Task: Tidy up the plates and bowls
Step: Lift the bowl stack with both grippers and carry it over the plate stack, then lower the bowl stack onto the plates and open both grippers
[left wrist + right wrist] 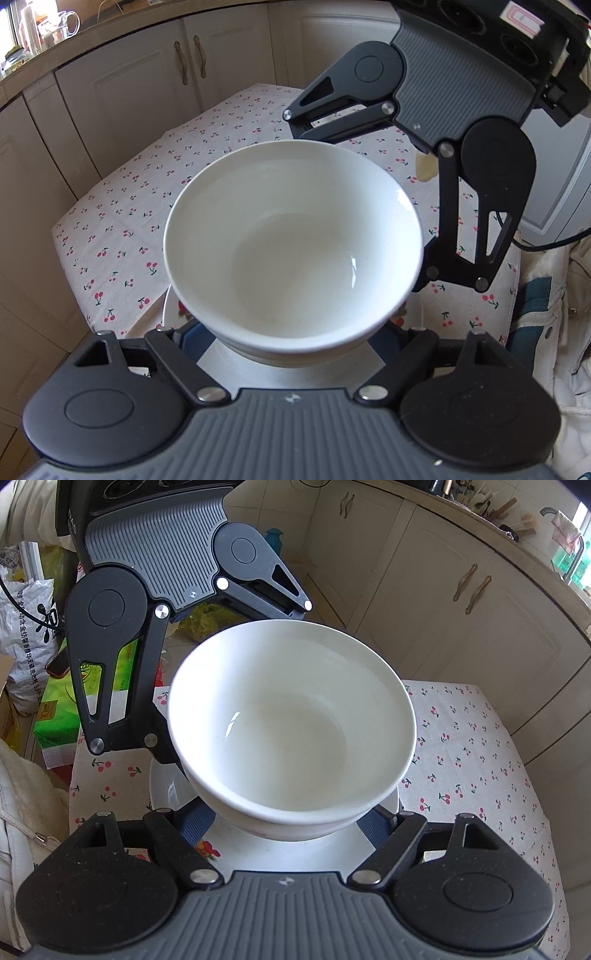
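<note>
Two nested white bowls (291,240) hang tilted over a white plate (168,314) with a cherry print. The plate (166,786) lies on the cherry-patterned tablecloth (122,221). My left gripper (288,332) is shut on the bowls (291,731), its blue pads (190,338) against the lower sides. From the opposite side my right gripper (288,819) is shut on the same bowls, with its blue pads (373,825) on the lower bowl. Each gripper's black fingers (454,251) show behind the rim in the other's view. The bowls' undersides are hidden.
Cream kitchen cabinets (147,85) with handles stand beyond the small table. A green box (55,716) and a printed bag (26,635) sit beside the table. White fabric (546,314) lies at its other side. Jars stand on the counter (44,33).
</note>
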### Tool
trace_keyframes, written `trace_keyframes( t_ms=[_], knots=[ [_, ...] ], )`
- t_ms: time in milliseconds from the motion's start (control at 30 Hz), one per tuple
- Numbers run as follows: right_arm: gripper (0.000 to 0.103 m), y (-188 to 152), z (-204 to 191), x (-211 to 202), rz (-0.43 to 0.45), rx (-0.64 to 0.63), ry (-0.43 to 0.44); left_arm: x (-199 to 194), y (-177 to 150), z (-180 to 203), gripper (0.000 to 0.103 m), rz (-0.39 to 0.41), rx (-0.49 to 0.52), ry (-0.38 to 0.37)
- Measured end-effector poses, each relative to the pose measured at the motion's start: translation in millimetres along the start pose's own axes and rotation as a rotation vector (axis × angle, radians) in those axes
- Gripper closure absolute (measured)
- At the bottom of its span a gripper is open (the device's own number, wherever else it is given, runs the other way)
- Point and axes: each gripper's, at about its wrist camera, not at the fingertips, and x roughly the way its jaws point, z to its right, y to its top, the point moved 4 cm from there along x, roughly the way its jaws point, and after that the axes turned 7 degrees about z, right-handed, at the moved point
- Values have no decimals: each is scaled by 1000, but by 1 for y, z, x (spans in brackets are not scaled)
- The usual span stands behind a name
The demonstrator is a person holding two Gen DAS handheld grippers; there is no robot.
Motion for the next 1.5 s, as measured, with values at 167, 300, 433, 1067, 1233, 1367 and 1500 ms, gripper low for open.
trace_keyframes(
  t_ms=[167,300,433,1067,1233,1367,1500],
  knots=[
    [17,-4,-6,-7,-2,14,1,3,0,-3,16,-5,-8,-10],
    [17,-6,-7,-6,-7,24,5,5,-2,-4,16,-11,-15,-19],
    [17,-7,-5,-2,-10,28,8,8,-3,-6,16,-16,-24,-25],
    [17,-11,-4,-4,-8,49,4,13,-6,-12,16,6,-75,-47],
    [16,-13,-4,-5,-2,58,-6,12,-8,-10,13,19,-73,-41],
    [4,-12,-4,-10,21,83,-9,11,-11,-3,8,8,-59,-29],
    [0,-14,-7,-16,30,82,-36,5,-12,1,8,21,-75,1]
  ],
)
